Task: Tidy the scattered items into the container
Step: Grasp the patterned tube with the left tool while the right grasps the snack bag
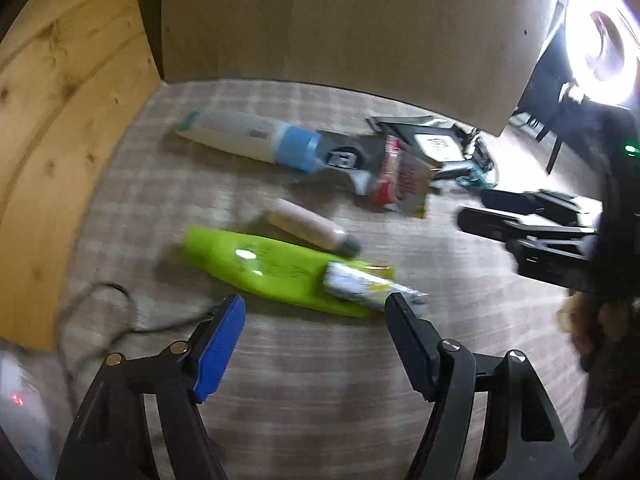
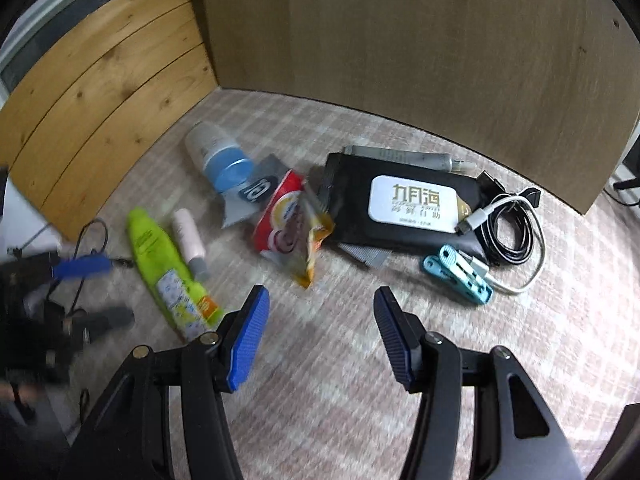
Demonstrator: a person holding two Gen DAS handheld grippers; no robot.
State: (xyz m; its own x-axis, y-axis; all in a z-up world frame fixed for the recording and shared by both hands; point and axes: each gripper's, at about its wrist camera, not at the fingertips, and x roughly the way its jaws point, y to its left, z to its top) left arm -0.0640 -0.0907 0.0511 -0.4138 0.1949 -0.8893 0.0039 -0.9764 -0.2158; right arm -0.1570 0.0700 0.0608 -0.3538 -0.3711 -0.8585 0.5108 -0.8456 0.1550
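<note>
The left gripper point(image 1: 316, 312) hovered with jaws spread, empty; the green bottle point(image 1: 264, 268) lay on the desk point(image 1: 320, 380) just beyond its fingertips. The right gripper point(image 2: 320, 308) was likewise spread and empty, the red snack packet point(image 2: 288, 216) lying ahead, apart.

The black wet-wipe pack point(image 2: 404, 204) carries a white lid label with three large Chinese characters reading 九月海 above smaller lines too blurred to read, while the grey sachet point(image 2: 256, 194) at its nine o'clock shows a bold white-on-black "IO"-like mark.
</note>
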